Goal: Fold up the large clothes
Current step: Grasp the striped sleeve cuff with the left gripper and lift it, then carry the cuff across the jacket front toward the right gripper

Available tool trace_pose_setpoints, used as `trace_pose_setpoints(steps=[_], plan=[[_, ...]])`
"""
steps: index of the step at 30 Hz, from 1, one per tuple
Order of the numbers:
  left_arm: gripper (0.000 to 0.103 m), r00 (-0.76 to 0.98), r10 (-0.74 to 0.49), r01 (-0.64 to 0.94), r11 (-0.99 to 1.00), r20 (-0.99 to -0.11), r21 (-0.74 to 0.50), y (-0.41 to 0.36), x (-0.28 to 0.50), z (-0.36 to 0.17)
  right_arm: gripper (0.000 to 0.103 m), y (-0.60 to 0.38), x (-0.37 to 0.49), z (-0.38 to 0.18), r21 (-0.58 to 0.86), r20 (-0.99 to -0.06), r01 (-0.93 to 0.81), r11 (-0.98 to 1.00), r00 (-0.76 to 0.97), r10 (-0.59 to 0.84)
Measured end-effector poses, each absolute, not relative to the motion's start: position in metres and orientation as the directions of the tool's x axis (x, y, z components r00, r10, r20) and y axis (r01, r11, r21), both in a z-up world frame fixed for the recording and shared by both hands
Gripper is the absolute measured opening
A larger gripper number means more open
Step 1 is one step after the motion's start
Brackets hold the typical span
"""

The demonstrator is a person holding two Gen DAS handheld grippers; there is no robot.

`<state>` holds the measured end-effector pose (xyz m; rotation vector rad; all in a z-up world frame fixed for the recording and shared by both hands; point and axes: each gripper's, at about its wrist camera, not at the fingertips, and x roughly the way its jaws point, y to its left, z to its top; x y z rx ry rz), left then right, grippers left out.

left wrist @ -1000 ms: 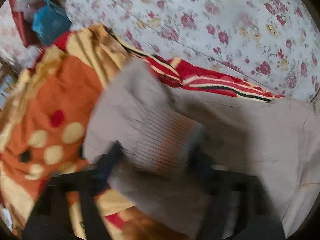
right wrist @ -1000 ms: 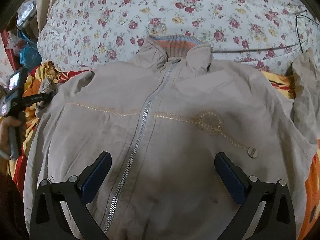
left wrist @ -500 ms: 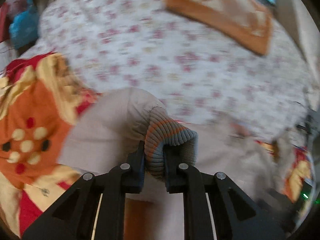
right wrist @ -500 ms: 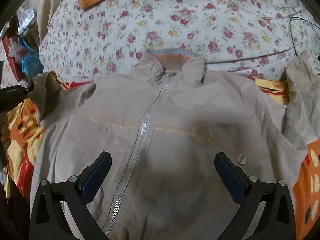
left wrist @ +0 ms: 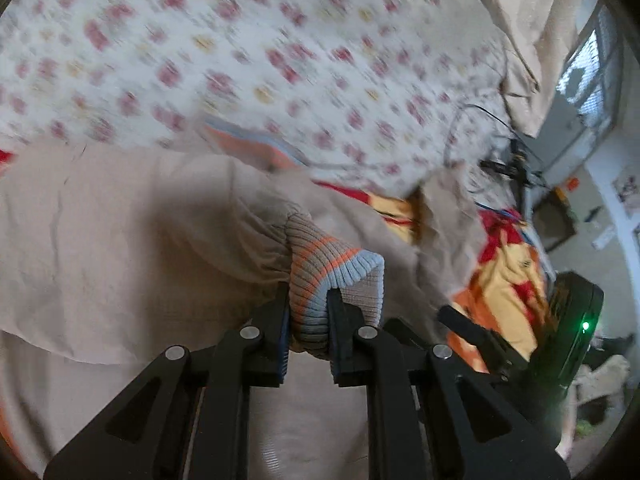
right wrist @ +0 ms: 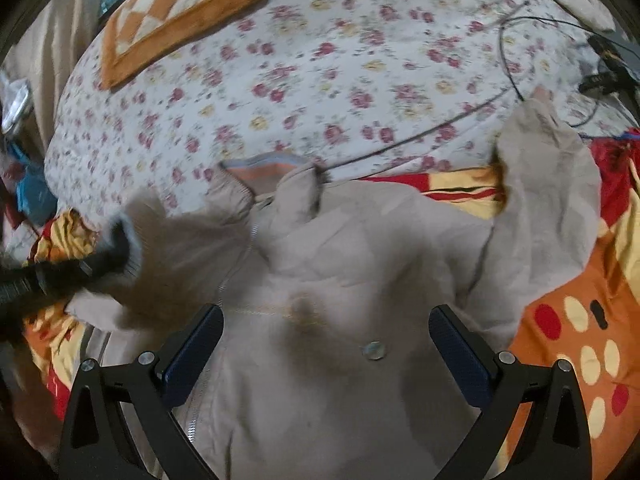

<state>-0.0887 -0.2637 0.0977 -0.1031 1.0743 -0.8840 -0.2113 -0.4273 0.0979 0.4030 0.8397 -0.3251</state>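
While L tongs (left wrist: 307, 316) clamp ribbed cuff (left wrist: 336, 276), R tongs (right wrist: 326, 344) gape wide over beige jacket (right wrist: 360, 264).

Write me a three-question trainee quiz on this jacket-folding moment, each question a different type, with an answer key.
1. True or false: the left gripper is shut on the ribbed sleeve cuff of the beige jacket.
2. Multiple choice: the right gripper is
A. shut on the collar
B. open above the jacket's chest, holding nothing
C. shut on the zipper
3. Fill in: the jacket's other sleeve lies out to the ______ side of the right wrist view, on the orange and red blanket.

Key: 1 true; 2 B; 3 right
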Motion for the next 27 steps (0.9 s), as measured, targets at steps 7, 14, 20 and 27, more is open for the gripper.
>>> trace_pose_setpoints(steps=[7,14,20,27], plan=[[0.069,0.239,-0.619,0.579,0.709,-0.748,-0.402,-0.226,-0.098,0.110,0.103,-0.448,-0.215,0.084,0.323,-0.786,0.479,0.816,0.616,-0.050],[0.082,0.390,-0.532,0.493,0.810,-0.751,-0.318,-0.146,-0.089,0.115,0.103,-0.434,-0.211,0.073,0.436,-0.760,0.424,0.793,0.645,0.073],[0.081,0.461,-0.345,0.316,0.925,-0.817,-0.212,-0.087,-0.073,0.075,0.103,-0.424,-0.207,0.063,0.493,-0.744,0.393,0.776,0.653,0.142],[0.081,0.458,-0.217,0.144,0.975,-0.862,-0.168,-0.061,-0.046,0.031,0.103,-0.419,-0.183,0.048,0.554,-0.720,0.368,0.747,0.661,0.209]])
